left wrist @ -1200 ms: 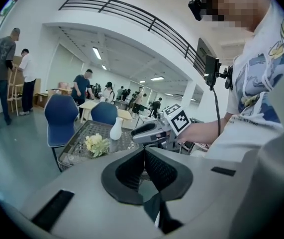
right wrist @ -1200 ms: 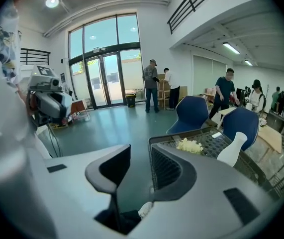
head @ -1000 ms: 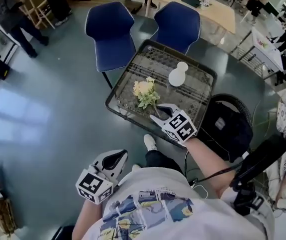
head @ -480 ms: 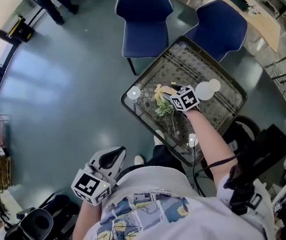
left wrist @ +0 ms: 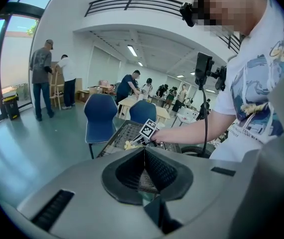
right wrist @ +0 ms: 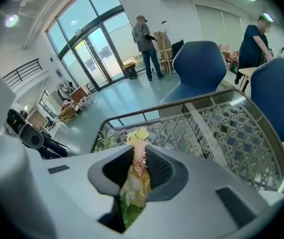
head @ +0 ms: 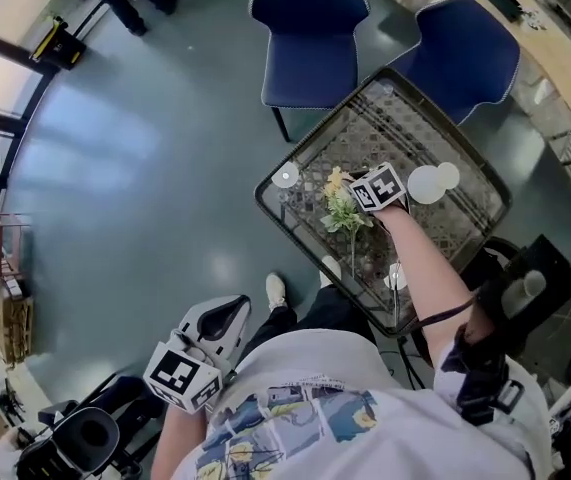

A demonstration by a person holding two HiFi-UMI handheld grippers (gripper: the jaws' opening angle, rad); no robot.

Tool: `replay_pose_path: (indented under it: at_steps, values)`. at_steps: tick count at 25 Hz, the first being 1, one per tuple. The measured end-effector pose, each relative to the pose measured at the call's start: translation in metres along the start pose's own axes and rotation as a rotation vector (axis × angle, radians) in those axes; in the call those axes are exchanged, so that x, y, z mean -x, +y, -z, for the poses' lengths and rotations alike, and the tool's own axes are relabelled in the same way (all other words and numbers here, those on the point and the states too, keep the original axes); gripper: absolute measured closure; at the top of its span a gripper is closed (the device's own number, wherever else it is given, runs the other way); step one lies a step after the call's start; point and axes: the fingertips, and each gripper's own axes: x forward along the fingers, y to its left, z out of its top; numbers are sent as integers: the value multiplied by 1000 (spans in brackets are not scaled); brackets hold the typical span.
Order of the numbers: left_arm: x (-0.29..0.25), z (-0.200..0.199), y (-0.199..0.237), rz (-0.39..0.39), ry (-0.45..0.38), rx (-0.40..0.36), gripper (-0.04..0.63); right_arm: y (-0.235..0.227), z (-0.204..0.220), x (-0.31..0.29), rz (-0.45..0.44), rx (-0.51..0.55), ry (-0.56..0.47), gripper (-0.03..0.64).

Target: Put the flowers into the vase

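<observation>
My right gripper (right wrist: 140, 152) is closing its jaws on the flowers (right wrist: 137, 133), and the pale blooms and green leaves are squeezing between the pads, low over the glass table (head: 395, 118). The white vase (head: 427, 184) is standing on that table near this gripper, apart from the flowers. My left gripper (left wrist: 144, 151) is hanging beside my torso, jaws clenched together on nothing.
</observation>
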Motion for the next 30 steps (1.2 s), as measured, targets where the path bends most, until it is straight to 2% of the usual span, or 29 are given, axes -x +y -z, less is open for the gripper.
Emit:
replay_pose_path:
  at_steps: [4,11,16,19,24,30]
  values:
    - [-7,-8,1,68,-21,-50,584,17,-23,43,53,53,-113,554]
    - [-13,-43,-13,230,-79,-177,586,51,-84,177,249,170,-392,560]
    - [-21,-62,-33,342,-112,-259,586,48,-117,305,474,226,-595,560]
    - [-24,-63,-45,387,-119,-288,586,39,-123,369,634,268,-674,560]
    - [-31,-67,-59,419,-128,-321,586,11,-116,447,858,292,-750,560]
    - [-37,-66,-55,394,-129,-318,586,-14,-112,480,992,309,-787,561]
